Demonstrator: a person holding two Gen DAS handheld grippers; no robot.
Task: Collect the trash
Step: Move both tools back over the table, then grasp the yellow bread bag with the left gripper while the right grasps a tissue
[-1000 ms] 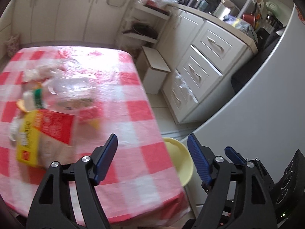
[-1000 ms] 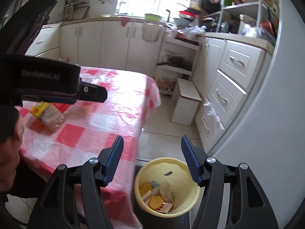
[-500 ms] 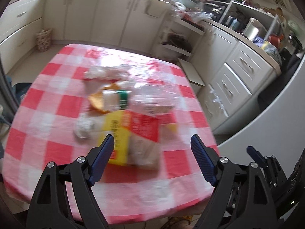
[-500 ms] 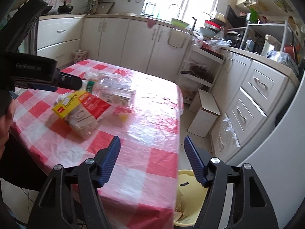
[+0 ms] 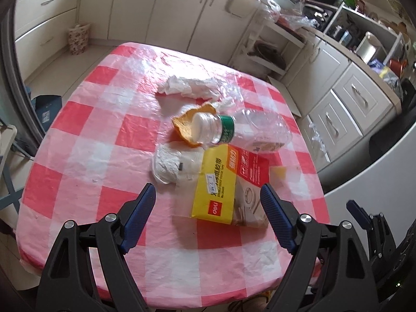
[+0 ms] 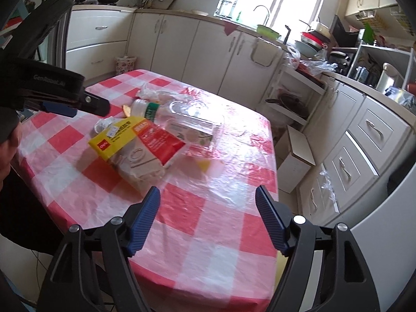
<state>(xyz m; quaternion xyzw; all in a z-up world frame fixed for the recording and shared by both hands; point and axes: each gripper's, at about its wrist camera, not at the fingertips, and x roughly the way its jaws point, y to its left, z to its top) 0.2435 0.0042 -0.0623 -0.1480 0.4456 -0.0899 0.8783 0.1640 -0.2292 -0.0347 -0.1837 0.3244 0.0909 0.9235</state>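
Two grippers, both empty. Left gripper: jaws wide apart, hovering just short of the yellow-and-red packet. Right gripper: jaws opening, nothing between them, only checked tablecloth ahead. Beyond the packet, all on the table: clear plastic bottle lying on its side, orange peel touching its cap, crumpled tissue, plastic wrap farther back. No bin in view. Judged: most of the pile uncollected, next pick probably the packet.

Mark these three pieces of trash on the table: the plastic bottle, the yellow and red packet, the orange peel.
plastic bottle [image 5: 256,130], left wrist view, clear body.
yellow and red packet [image 5: 217,189], left wrist view, yellow panel.
orange peel [image 5: 183,127], left wrist view, inner curve.
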